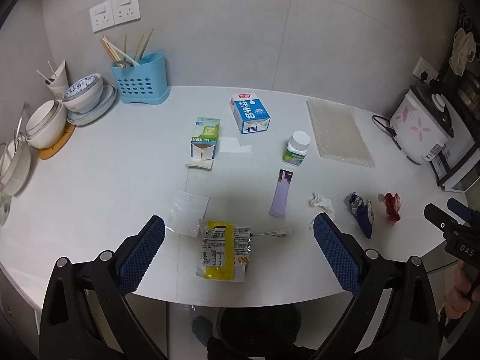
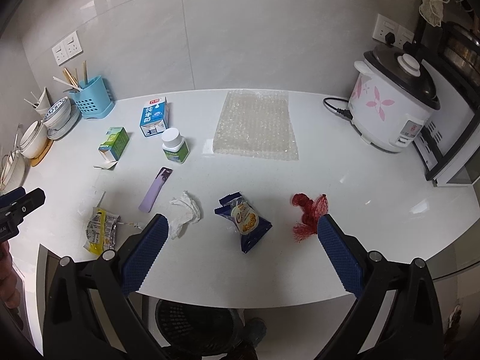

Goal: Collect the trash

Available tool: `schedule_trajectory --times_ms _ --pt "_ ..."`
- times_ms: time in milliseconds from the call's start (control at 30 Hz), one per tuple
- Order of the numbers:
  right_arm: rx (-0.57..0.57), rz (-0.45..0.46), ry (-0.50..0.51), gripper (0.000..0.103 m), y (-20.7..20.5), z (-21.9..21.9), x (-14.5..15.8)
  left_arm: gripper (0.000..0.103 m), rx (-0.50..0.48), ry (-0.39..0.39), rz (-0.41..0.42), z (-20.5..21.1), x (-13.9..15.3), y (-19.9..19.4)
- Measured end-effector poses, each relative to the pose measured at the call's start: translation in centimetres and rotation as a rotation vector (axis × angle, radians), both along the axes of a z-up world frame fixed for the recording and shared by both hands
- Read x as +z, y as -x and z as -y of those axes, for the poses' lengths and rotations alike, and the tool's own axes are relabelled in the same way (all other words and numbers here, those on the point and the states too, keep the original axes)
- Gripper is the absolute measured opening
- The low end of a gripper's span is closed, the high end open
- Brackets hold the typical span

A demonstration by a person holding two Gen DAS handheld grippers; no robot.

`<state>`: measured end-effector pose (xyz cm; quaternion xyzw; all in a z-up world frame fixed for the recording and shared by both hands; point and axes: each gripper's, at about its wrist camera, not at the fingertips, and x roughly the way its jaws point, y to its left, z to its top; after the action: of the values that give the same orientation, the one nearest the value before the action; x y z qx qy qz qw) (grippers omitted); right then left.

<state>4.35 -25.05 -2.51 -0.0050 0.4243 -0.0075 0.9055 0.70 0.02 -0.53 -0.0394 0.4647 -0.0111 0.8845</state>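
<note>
1. Two tongs: the left tongs (image 1: 239, 240) and the right tongs (image 2: 243, 234) both gape wide and hold nothing, poised above the near edge of the worktop (image 2: 345, 180).
2. Two cartons ahead of the left tongs: one blue milk carton (image 1: 250, 113), one green carton (image 1: 205, 138).
3. One white-capped bottle (image 2: 175, 145) stands just beside the milk carton.
4. One yellow wrapper (image 1: 223, 247) lies between the left fingers.
5. One blue snack packet (image 2: 244, 222) lies between the right fingers, with one crumpled tissue (image 2: 186, 210) to its left and one red net (image 2: 310, 214) to its right.
6. One purple tube (image 1: 281, 195).
7. One black bin (image 2: 198, 324) stands below the worktop edge.
</note>
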Motion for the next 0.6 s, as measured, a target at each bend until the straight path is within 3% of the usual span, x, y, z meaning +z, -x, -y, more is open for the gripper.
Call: schedule_trajectory --times_ms 600 --pt "-0.002 -0.016 0.01 0.096 0.19 0.48 0.24 0.097 -0.027 0.023 -0.014 0.5 0.1 0.62"
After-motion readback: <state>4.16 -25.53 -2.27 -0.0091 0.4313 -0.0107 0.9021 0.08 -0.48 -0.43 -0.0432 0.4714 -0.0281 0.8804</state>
